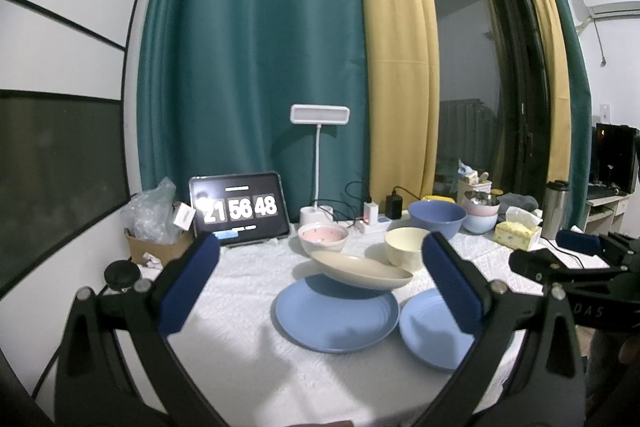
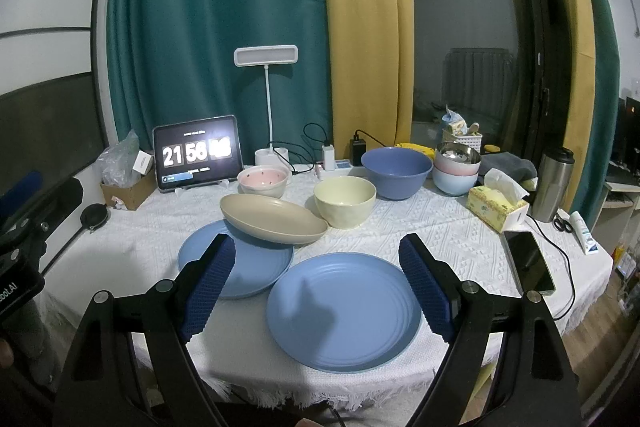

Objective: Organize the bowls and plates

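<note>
Right tool [image 2: 316,285] released, ribbed blue pads, above smooth ridged blue plate [image 2: 344,311] near surface [image 2: 460,239] front edge. Left tool [image 1: 320,285] released too. Oval beige dish [image 2: 274,213] tilts on second blue plate [image 2: 252,267].

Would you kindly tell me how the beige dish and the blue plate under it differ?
The beige dish is oval and deeper; the blue plate is round and shallow. The dish sits tilted, propped on the plate's rim; the plate lies flat on the tablecloth. Both are plain, matte and empty.

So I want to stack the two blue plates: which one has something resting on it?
The left blue plate: the beige oval dish sits tilted on its far rim. The right blue plate is bare.
</note>
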Demonstrator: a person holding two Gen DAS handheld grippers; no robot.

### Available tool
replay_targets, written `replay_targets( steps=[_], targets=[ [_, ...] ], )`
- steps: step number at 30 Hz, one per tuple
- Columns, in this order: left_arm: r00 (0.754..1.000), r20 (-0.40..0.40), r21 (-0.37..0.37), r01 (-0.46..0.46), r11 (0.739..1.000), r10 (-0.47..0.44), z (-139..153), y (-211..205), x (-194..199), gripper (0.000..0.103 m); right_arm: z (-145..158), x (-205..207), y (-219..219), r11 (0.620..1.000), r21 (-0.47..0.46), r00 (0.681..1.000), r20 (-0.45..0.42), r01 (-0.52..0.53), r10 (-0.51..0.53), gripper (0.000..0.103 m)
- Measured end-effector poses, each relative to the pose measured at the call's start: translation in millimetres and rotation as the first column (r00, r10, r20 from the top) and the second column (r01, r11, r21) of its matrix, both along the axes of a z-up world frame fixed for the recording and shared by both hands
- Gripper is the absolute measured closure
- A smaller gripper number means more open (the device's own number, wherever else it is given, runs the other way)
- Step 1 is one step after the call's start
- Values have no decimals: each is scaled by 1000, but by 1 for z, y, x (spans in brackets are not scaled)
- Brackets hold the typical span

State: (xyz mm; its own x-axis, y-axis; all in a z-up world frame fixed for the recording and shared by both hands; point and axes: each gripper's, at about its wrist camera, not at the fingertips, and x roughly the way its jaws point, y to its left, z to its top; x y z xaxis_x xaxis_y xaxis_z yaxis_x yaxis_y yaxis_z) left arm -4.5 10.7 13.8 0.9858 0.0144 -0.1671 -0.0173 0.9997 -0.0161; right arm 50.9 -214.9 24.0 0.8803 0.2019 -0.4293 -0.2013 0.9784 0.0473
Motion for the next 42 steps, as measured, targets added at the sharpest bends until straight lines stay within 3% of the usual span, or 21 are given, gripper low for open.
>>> replay_targets(
  steps=[34, 42],
  targets=[
    [1000, 1, 3, -2, 1000, 2, -3, -3, 0, 1, 0, 2, 0, 1000, 1, 1000, -2, -1, 1, 16],
    [1000, -22, 19, -4, 1000, 4, -9, -2, 17, 1, -6, 9, 4, 1000, -19, 1000, -6, -10, 10, 16]
  ],
)
